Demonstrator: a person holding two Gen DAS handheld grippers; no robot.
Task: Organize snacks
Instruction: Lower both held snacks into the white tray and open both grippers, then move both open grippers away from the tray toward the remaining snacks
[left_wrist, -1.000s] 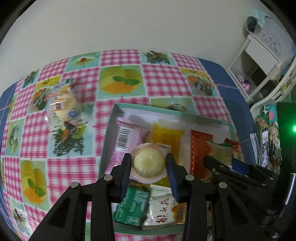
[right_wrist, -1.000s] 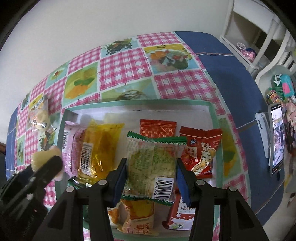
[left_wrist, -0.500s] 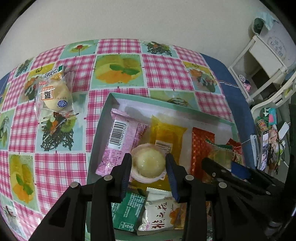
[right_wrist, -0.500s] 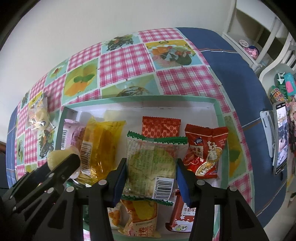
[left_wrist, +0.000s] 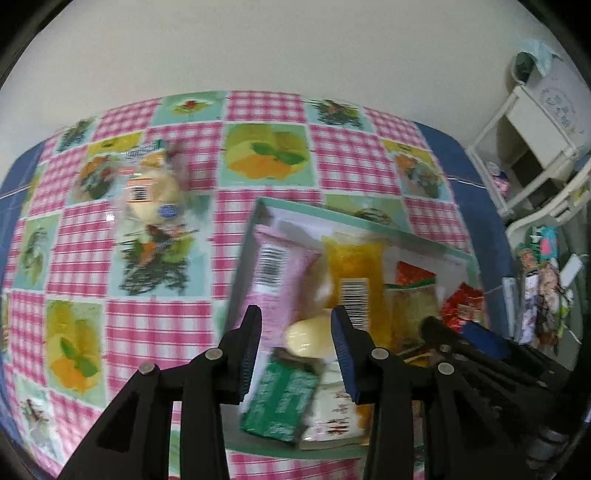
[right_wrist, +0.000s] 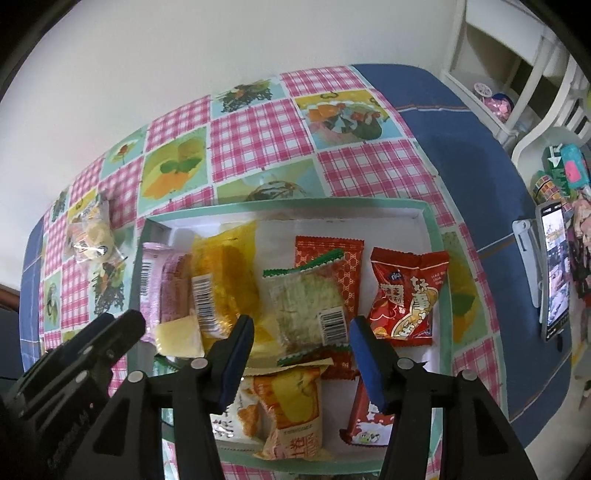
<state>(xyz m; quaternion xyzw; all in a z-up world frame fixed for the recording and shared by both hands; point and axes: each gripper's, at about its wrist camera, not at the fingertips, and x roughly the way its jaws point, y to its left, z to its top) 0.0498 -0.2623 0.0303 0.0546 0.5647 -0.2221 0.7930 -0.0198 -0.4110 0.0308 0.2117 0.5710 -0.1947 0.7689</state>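
Two grippers hover over a snack tray (right_wrist: 436, 236): left gripper (left_wrist: 297, 341) released above a jelly cup (left_wrist: 308, 338), right gripper (right_wrist: 301, 345) released above a green-edged packet (right_wrist: 306, 302).

Barcodes show on several snack packets, digits unreadable. The red packet (right_wrist: 406, 295) carries large Chinese characters, too blurred to read reliably.

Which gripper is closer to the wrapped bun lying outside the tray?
Left. The left gripper sits over the tray's bun-side edge; the right gripper is farther along the tray from the bun.
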